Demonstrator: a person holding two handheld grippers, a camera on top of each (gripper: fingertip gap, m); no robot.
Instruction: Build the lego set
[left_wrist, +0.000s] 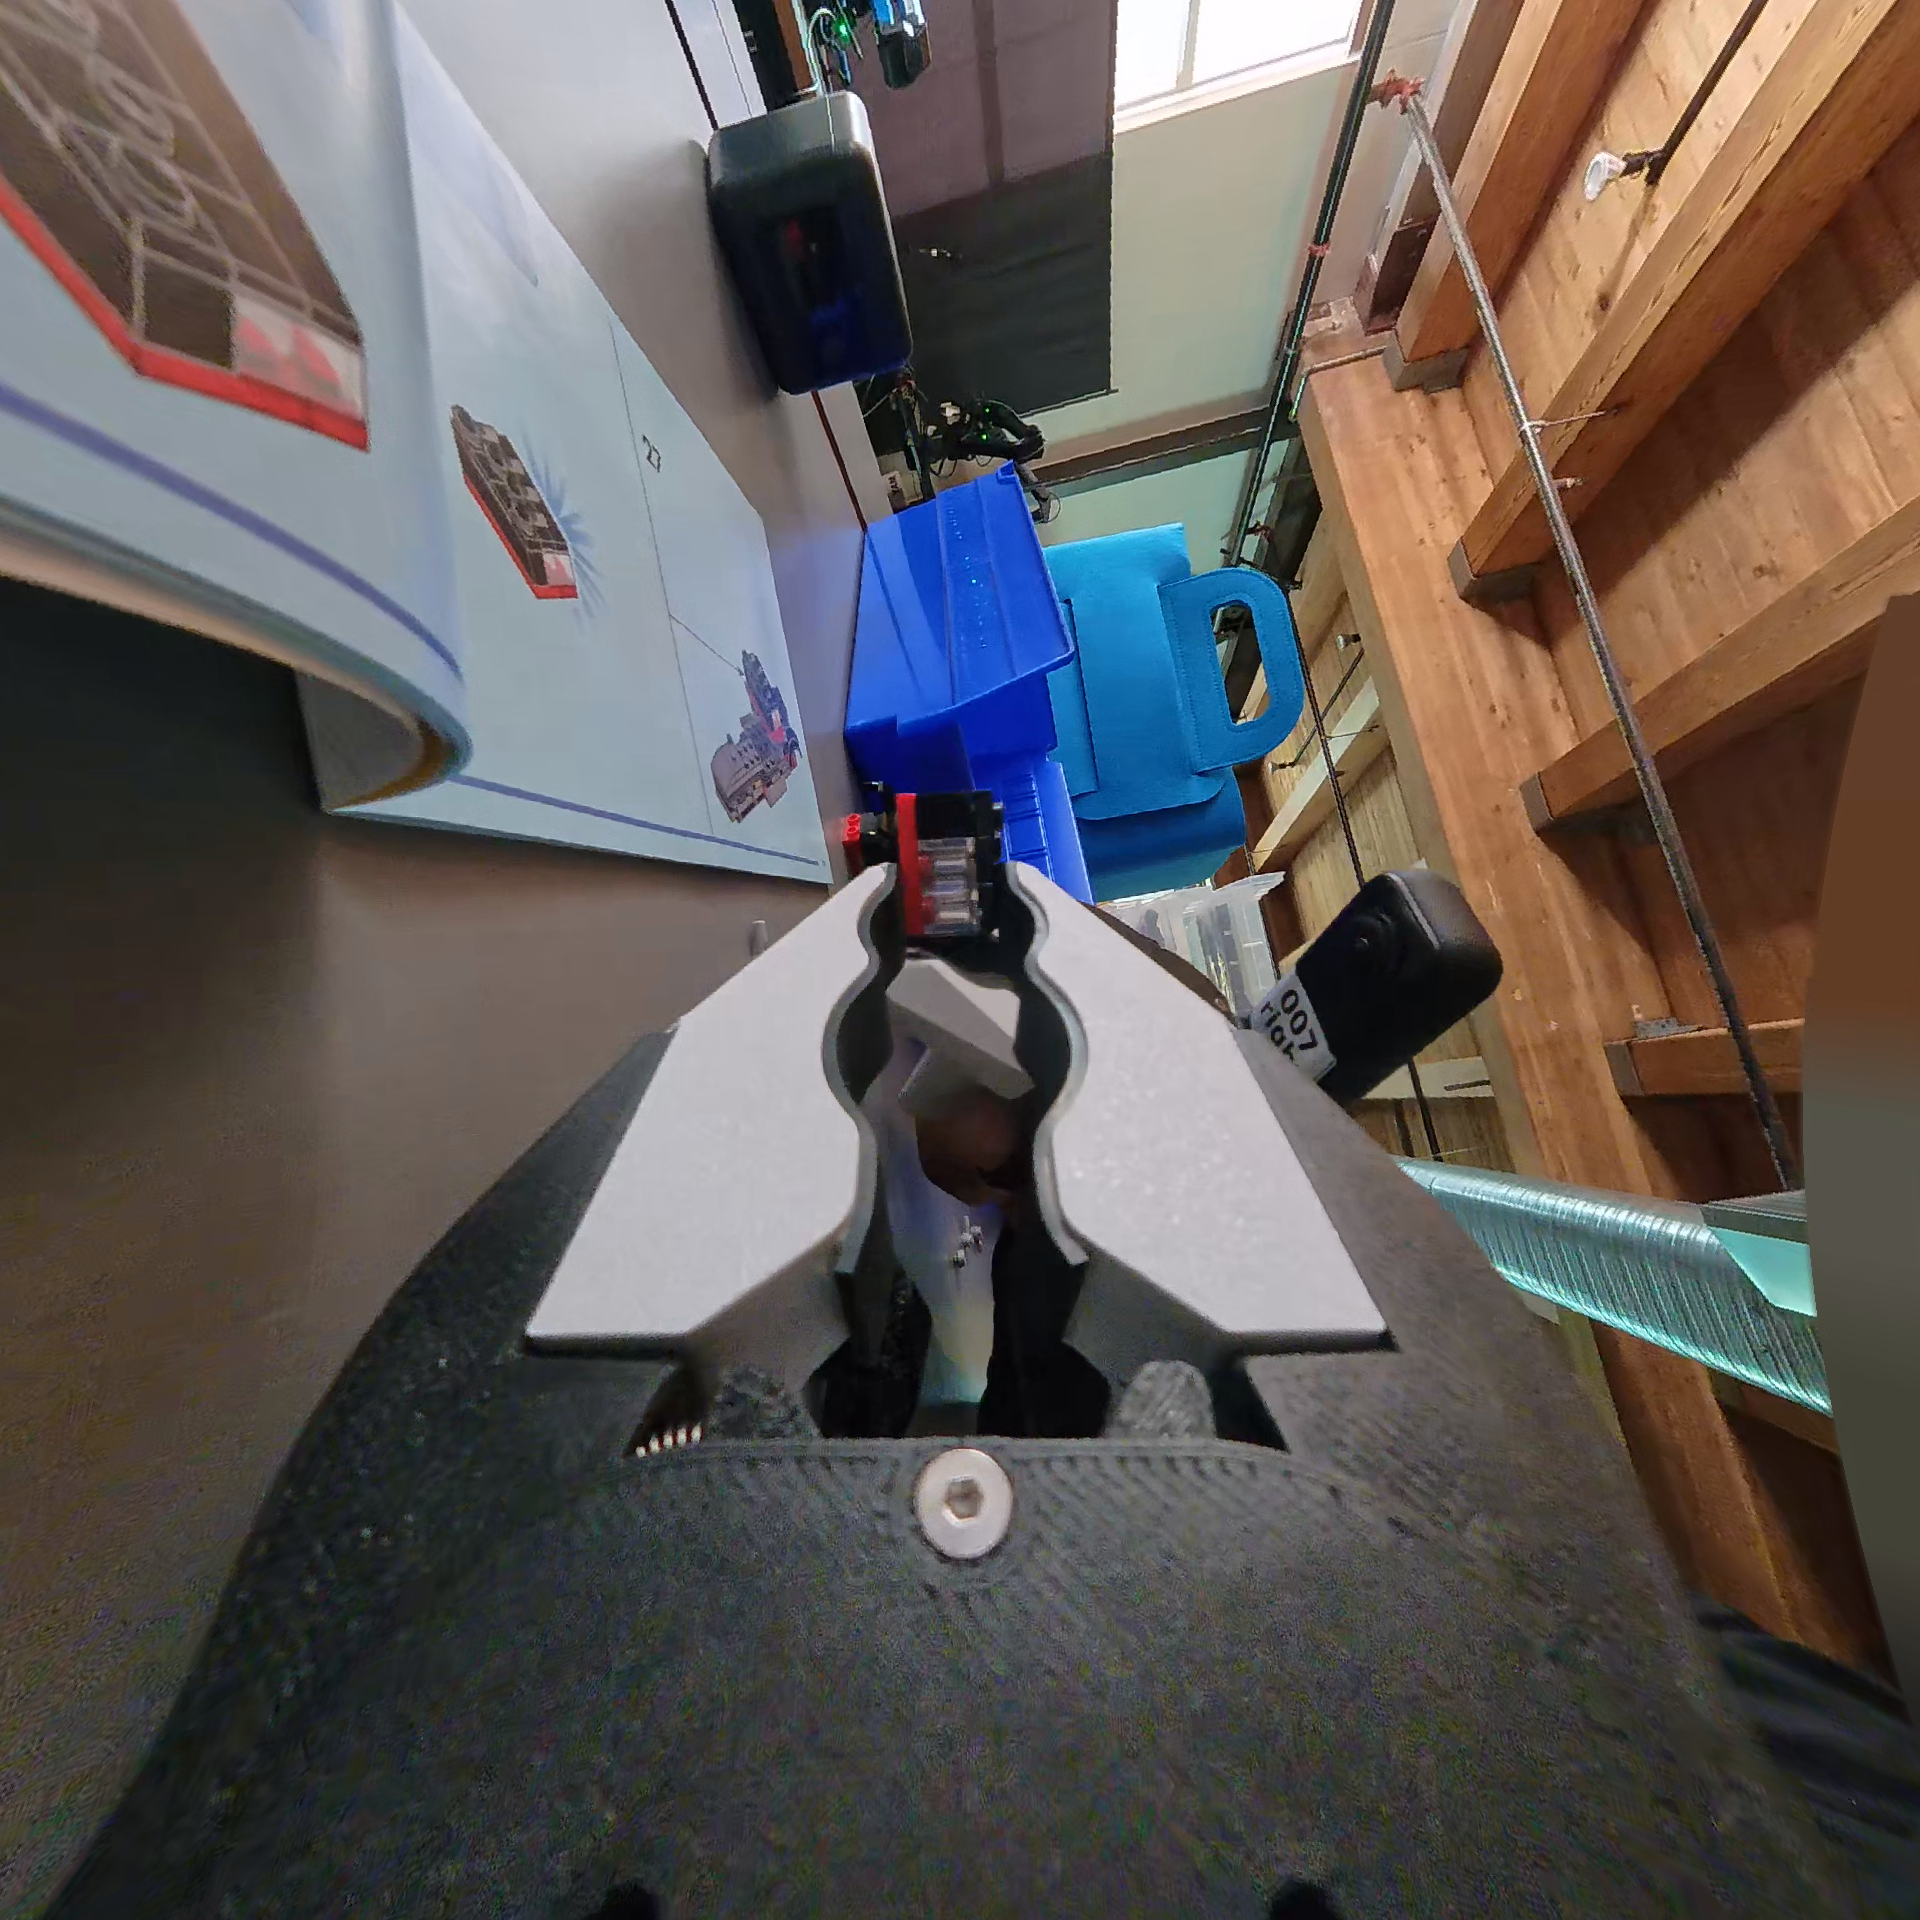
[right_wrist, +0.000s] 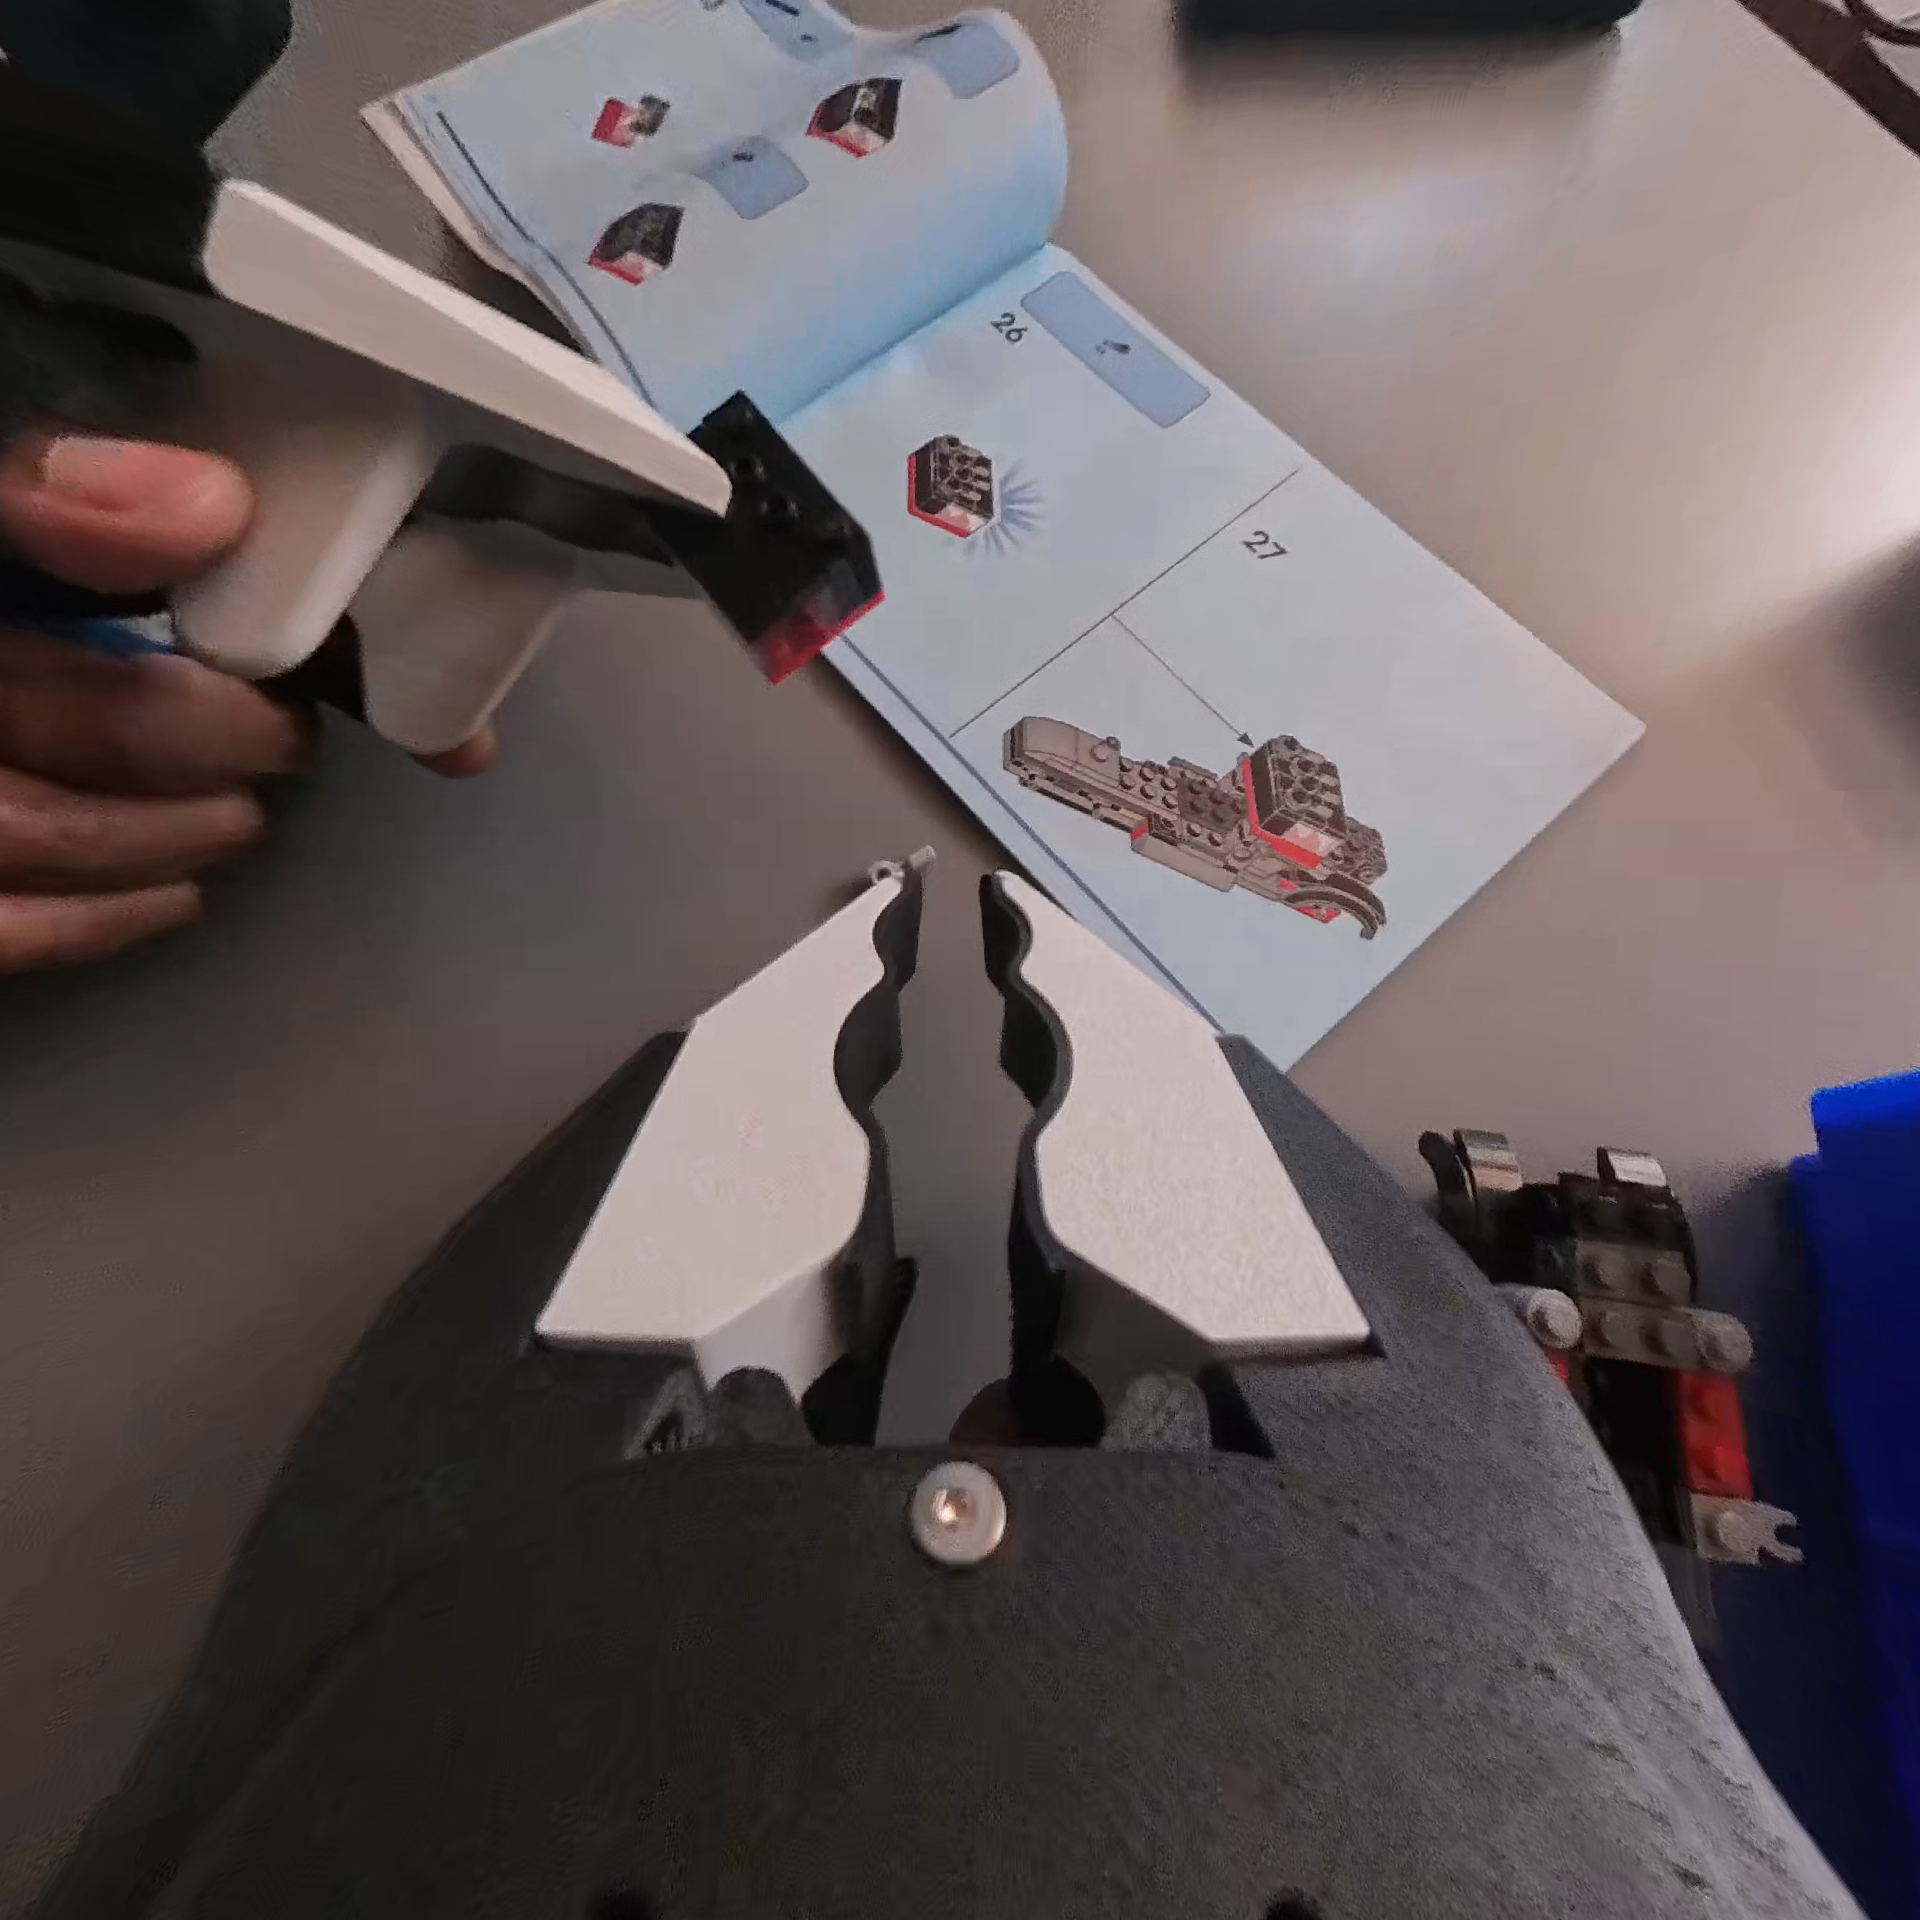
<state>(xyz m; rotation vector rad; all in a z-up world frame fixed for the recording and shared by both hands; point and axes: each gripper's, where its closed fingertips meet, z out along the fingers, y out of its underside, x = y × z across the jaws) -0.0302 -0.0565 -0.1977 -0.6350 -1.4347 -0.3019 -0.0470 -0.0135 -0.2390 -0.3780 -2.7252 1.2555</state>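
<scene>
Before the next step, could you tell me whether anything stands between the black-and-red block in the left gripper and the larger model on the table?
Nothing visible does. The left gripper holds the block above bare table; the model lies beyond the right gripper, beside the booklet.

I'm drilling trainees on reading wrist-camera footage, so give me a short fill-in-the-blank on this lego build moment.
1. The left gripper is shut on a small black and ____ brick block.
2. The right gripper holds ____.
3. The instruction booklet lies ____ on the grey table.
4. The partly built model stands beside a ____ bin.

Missing words: red; nothing; open; blue
</scene>
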